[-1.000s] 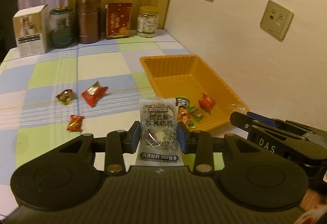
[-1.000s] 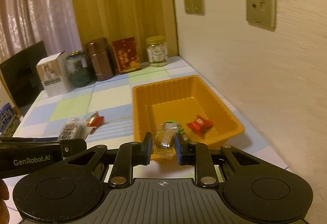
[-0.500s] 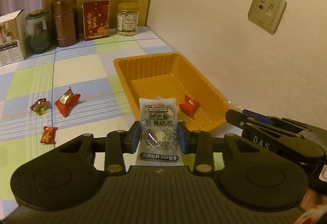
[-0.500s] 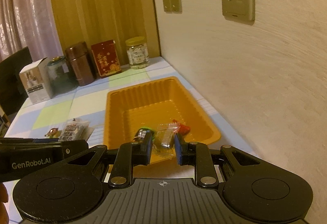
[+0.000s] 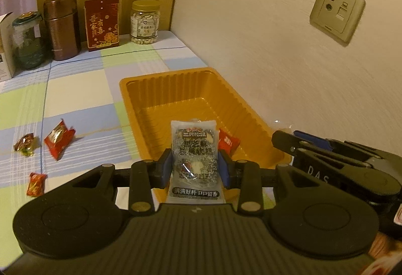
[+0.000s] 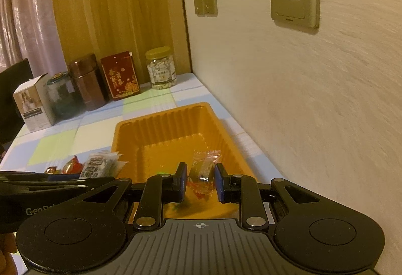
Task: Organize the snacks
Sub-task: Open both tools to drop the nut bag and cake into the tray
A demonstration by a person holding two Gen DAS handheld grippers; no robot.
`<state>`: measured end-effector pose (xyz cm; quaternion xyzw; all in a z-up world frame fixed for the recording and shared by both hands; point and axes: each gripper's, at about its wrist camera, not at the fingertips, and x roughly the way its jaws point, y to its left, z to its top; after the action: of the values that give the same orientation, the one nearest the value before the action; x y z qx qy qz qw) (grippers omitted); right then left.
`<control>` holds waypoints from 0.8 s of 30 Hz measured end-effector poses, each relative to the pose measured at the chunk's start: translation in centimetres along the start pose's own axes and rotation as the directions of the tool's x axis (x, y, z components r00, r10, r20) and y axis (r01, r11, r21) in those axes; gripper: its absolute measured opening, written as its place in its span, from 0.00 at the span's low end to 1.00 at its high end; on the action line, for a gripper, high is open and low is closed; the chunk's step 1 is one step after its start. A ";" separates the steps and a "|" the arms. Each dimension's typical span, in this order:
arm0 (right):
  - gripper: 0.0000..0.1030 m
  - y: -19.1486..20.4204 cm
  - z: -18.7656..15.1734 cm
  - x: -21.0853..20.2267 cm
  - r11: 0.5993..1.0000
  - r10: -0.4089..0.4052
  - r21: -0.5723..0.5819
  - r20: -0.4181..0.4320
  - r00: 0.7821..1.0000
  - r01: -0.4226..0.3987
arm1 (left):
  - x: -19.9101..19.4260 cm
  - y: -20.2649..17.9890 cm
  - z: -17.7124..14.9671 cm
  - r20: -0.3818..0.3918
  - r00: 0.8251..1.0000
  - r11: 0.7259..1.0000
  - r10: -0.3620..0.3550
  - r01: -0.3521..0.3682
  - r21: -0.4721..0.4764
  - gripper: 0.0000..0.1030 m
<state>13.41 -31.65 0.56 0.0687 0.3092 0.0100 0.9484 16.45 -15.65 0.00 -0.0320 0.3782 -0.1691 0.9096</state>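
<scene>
Checked cloth in pale blue, green and cream covers the table (image 5: 75, 89), where an orange plastic tray (image 5: 160, 84) sits against the wall. Over the tray's near end, the left gripper (image 5: 194, 168) has its jaws clamped on a grey sesame-walnut cake packet (image 5: 193, 149), and the right gripper (image 6: 200, 178) pinches a clear-wrapped candy (image 6: 202, 169). One red candy (image 5: 227, 143) lies inside the tray; a red packet (image 5: 59, 140), a brown sweet (image 5: 26, 144) and a small red sweet (image 5: 36, 183) lie well apart on the cloth.
</scene>
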 end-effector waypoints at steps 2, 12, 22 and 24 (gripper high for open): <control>0.23 -0.2 0.3 0.7 1.000 0.004 -0.003 -0.005 1.000 -0.004 | 0.6 -0.1 0.5 0.002 1.000 1.000 -0.002 0.002 0.001 0.33; 0.23 -0.6 1.3 3.2 1.000 -0.001 -0.024 -0.021 1.000 0.001 | 3.2 -0.2 1.6 -0.008 1.000 1.000 -0.015 0.015 0.000 0.33; 0.23 -0.6 1.4 4.2 1.000 -0.008 -0.027 -0.032 0.999 0.007 | 4.9 0.3 1.8 -0.018 1.000 1.000 -0.016 0.016 -0.004 0.33; 0.23 -0.5 1.4 4.4 1.000 -0.009 -0.029 -0.033 0.999 0.008 | 5.1 0.3 1.9 -0.020 1.000 1.000 -0.019 0.018 -0.007 0.33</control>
<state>17.73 -32.06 -0.96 0.0537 0.3251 0.0115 0.9441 21.27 -17.22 -2.16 -0.0367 0.3874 -0.1766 0.9041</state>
